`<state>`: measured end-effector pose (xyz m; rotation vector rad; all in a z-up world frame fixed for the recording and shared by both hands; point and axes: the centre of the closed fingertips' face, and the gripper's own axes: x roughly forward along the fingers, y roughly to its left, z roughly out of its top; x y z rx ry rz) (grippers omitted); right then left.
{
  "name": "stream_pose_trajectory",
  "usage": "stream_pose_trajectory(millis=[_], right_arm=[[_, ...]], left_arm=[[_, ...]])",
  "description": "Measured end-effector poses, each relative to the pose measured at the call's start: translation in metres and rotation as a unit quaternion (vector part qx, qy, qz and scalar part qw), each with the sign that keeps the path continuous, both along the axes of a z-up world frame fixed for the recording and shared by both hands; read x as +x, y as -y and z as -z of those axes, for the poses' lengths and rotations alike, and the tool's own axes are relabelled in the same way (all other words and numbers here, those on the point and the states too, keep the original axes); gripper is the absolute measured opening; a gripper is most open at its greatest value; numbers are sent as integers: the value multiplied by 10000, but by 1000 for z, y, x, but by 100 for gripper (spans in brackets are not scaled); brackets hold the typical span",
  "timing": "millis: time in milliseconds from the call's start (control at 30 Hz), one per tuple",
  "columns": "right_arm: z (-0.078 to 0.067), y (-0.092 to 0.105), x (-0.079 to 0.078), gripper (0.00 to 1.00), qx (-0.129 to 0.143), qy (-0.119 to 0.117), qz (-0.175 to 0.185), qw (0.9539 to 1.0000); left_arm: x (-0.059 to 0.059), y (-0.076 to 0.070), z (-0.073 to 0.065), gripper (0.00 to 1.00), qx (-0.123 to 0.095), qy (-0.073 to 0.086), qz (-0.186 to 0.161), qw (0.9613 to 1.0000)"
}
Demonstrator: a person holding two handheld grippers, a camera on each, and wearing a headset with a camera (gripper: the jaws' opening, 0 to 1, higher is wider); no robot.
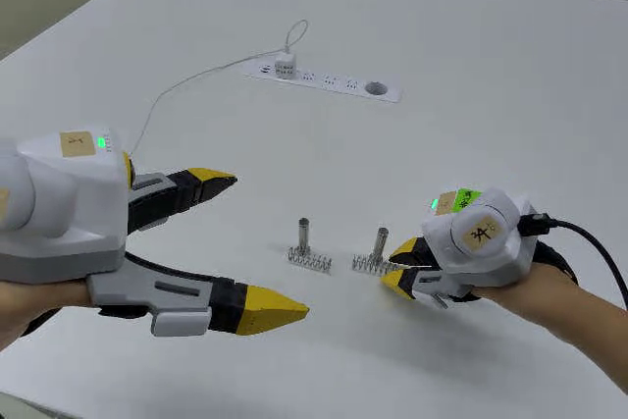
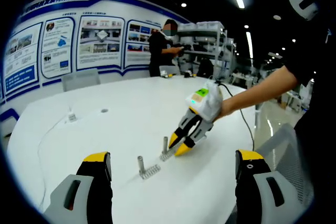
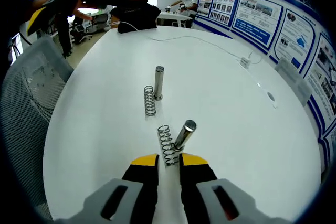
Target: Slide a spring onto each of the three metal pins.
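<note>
Two metal pins stand upright on the white table (image 1: 471,95), near each other; in the head view, left pin (image 1: 303,234) and right pin (image 1: 379,243). One spring lies flat on the table by each pin, off it; left spring (image 1: 309,261) at the foot of the left pin; right spring (image 1: 373,265) just beside the base of the right pin.

Right gripper (image 3: 169,159) sits low over the table; jaws narrow, a slim gap between the yellow tips; the near end of the right spring lies at that gap; cannot tell whether it is pinched.

Left gripper (image 1: 270,242) hovers left of the pins; jaws wide, holding nothing; tips point toward the left pin.

Far side of the table: power strip (image 1: 324,79) with a white plug (image 1: 286,68); thin cable (image 1: 196,76) runs off to the left. Mesh chair (image 3: 31,93) stands at the table edge in the right gripper view.
</note>
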<state>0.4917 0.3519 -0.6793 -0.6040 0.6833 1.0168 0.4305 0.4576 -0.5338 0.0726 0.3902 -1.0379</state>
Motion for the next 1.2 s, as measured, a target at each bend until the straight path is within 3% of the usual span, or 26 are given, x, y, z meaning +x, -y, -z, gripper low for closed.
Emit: stream_pose_trajectory(millis=[200,267,500,733,833,967,1067,1200], right_arm=[[2,-4,-1,15,100,-278,-5,9996],[3,-6,-5,13,154,-465,26,9988],[4,-11,-17,11,164,-688,48,9975],[3,-17,-27,10,35,-576,148,9982],[-10,-19,-32,10,159,-540,297,9980],[-31,-20,-38,10,127,-361,279,9989],[-58,-24,-45,10,197,-112,242,9994],[-84,-32,-58,10,112,173,-23,9998]], left_arm=[[1,-5,-2,100,-47,-9,-62,10000],[1,-6,-1,100,-48,-10,-56,10000],[-1,-6,2,100,-103,-38,2,9999],[-4,-3,4,99,-171,-38,234,9996],[-3,-2,6,97,-119,11,389,9992],[-3,4,7,94,-152,21,623,9979],[2,12,10,93,-41,141,752,9971],[-1,27,11,85,-11,182,1126,9935]])
